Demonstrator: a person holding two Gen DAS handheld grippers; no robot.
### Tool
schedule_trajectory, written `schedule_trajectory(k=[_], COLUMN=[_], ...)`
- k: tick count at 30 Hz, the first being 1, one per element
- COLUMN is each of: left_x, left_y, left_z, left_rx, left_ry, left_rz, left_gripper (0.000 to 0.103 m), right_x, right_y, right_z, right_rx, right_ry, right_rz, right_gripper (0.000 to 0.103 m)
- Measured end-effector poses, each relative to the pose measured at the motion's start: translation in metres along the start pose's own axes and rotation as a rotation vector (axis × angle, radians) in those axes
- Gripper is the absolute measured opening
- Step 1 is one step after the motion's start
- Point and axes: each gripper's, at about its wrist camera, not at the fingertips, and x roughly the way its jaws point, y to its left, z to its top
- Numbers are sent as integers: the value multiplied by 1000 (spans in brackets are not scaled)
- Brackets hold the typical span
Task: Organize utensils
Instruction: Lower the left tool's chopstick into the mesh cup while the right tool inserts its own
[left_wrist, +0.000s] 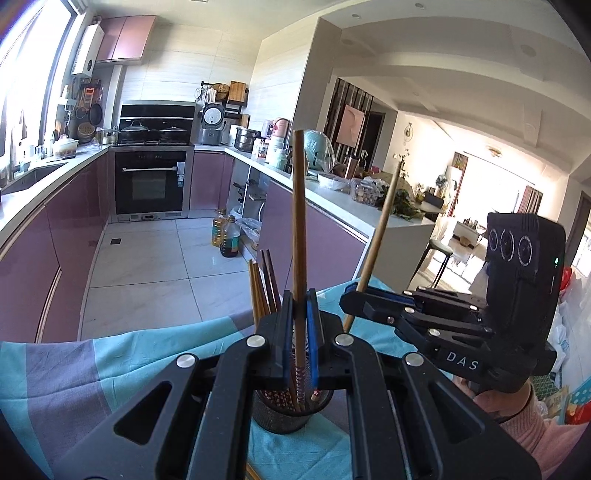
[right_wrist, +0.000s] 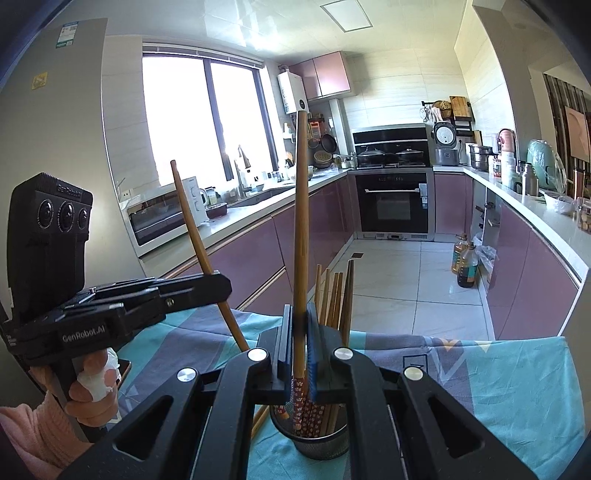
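Each tongs is clenched on one chopstick. Left tongs (left_wrist: 299, 325) grip the left chopstick (left_wrist: 298, 221) low on the shaft, near its patterned end, so the plain end stands nearly upright above the jaws. Right tongs (right_wrist: 301, 332) hold the right chopstick (right_wrist: 300, 221) the same way. In the left view, the right tongs (left_wrist: 354, 295) appear off to the right with their chopstick (left_wrist: 380, 229) leaning; in the right view, the left tongs (right_wrist: 218, 284) with theirs (right_wrist: 199, 243).

Judged reason for the low, vertical hold: the patterned tip leads down into the cup, and the long end stays clear of the jaws.

Mesh cup (right_wrist: 314, 439) sits just below and ahead of the right tongs, on the cloth-covered bench (right_wrist: 498, 376). It already carries a bundle of chopsticks (right_wrist: 336, 295), tips up. The same cup (left_wrist: 284, 413) shows under the left tongs. Whether either held tip is inside the rim, I cannot tell; the jaws hide it.

One loose chopstick (right_wrist: 258, 421) lies on the cloth beside the cup, partly hidden.

Beyond the bench: kitchen floor, purple cabinets, oven.
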Motion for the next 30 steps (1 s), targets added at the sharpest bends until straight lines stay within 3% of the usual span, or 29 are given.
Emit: schedule_trajectory(k=[18,30], left_x=[13,25], left_y=[-9,0], left_z=[-23,-17], left_rx=[41,45], left_ry=[124,162], left_rz=[20,33], left_gripper=[7,7], right_x=[31,39], right_y=[-16,-13], right_z=[-16,-27], right_rx=[33,31], right_ry=[89,132], right_rz=[-22,-21], right_gripper=[6,6])
